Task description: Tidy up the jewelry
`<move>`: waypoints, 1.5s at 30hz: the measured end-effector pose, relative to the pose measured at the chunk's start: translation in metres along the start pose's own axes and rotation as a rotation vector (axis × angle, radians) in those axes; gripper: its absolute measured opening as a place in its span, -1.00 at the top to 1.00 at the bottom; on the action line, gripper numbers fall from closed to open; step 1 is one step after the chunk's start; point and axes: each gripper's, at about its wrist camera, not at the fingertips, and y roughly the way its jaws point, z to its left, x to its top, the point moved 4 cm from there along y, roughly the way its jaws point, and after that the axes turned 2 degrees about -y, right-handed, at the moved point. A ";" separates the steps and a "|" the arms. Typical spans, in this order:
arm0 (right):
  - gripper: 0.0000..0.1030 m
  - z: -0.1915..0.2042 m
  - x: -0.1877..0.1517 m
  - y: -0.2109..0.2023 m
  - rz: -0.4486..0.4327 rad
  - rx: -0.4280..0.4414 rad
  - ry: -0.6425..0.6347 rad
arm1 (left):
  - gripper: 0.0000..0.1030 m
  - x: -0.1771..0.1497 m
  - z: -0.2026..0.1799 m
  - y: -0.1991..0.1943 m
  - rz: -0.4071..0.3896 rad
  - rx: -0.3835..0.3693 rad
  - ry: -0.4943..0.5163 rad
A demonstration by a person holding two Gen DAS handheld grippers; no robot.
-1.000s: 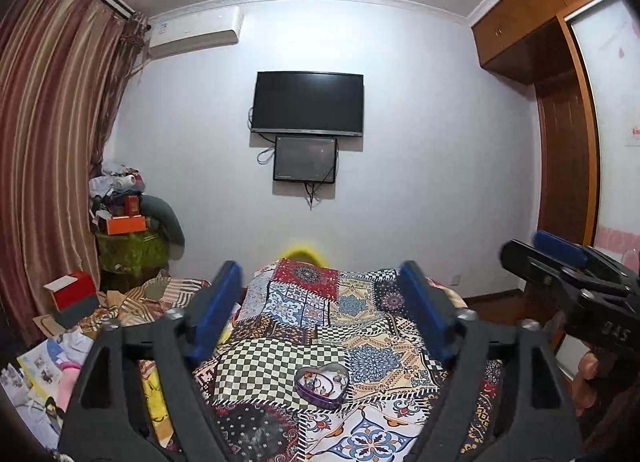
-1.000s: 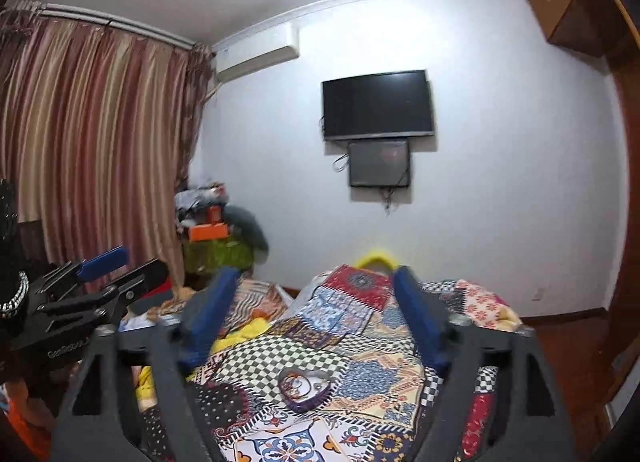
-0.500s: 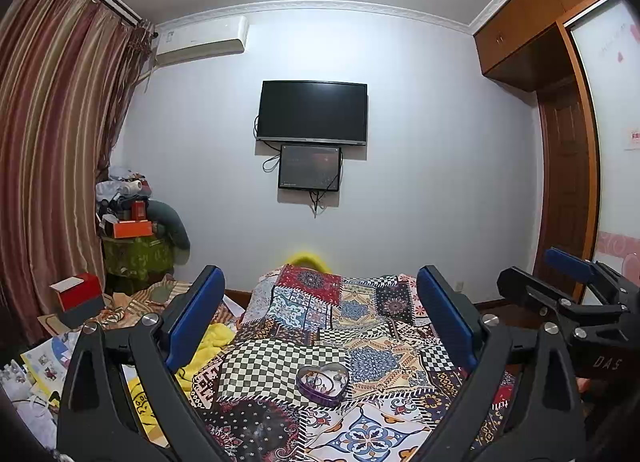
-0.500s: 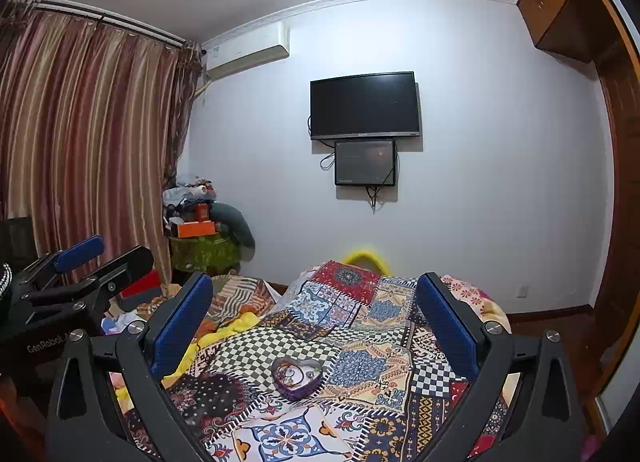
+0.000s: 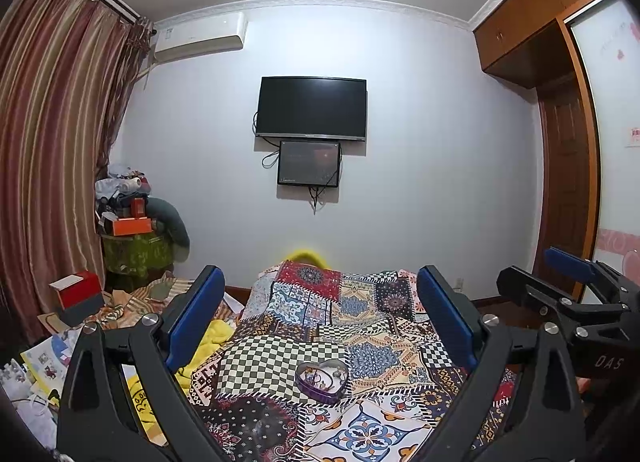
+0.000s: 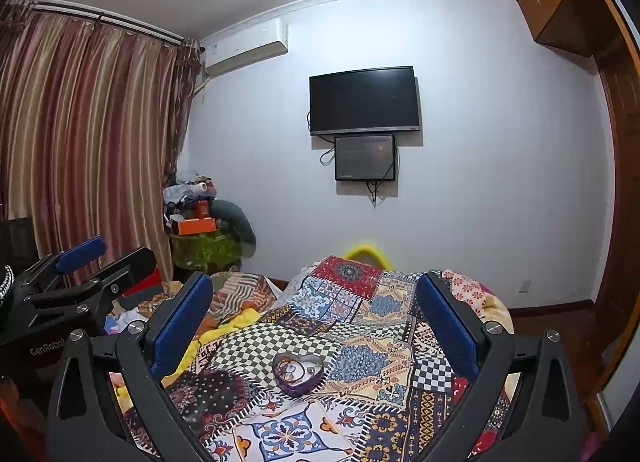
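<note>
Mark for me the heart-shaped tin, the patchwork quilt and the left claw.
heart-shaped tin (image 5: 321,385): left wrist view, purple side wall.
patchwork quilt (image 5: 276,358): left wrist view, checkered patch.
left claw (image 5: 318,294): left wrist view, midway between its open blue fingertips.

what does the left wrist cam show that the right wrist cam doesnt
Only the left wrist view shows the red box on the floor by the curtain, the papers at lower left, and the right gripper at its right edge.

Only the right wrist view shows the left gripper at its left edge and the wall socket.

Both show the purple heart-shaped tin holding jewelry on the patchwork quilt, the wall TV, and their own gripper open and empty.
</note>
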 end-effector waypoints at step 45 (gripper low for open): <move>-0.97 -0.011 -0.003 0.001 0.027 -0.013 0.037 | -0.89 -0.010 -0.004 0.011 0.042 -0.027 0.011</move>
